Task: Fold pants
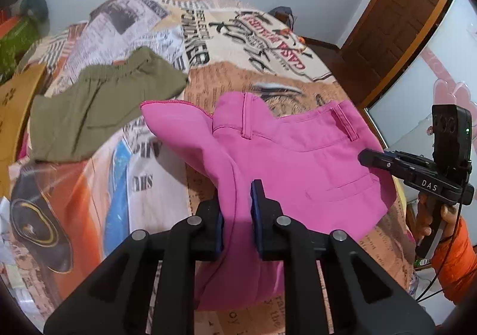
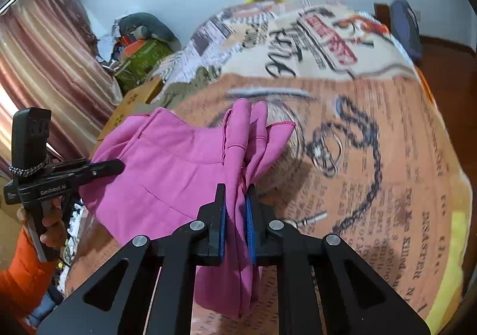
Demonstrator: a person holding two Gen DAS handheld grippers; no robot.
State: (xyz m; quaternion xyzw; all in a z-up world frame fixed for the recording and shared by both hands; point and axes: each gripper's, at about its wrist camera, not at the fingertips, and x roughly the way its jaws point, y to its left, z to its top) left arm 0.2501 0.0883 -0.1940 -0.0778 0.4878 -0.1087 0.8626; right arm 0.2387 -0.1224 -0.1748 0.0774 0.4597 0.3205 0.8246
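Pink pants [image 1: 286,162] lie partly folded on a bed with a newspaper-print cover [image 1: 262,37], held up off it at two points. My left gripper [image 1: 237,198] is shut on a fold of the pink fabric along its near edge. My right gripper [image 2: 235,201] is shut on a bunched edge of the same pants [image 2: 179,168]. In the left wrist view the right gripper [image 1: 369,157] shows at the right edge of the pants, by the waistband. In the right wrist view the left gripper [image 2: 116,166] grips the pants' left side.
Olive green pants [image 1: 98,105] lie flat on the bed at the far left. A cardboard box [image 1: 15,114] and a pile of clutter [image 2: 140,43] stand beside the bed. A wooden door [image 1: 402,22] and curtains [image 2: 38,66] border the room.
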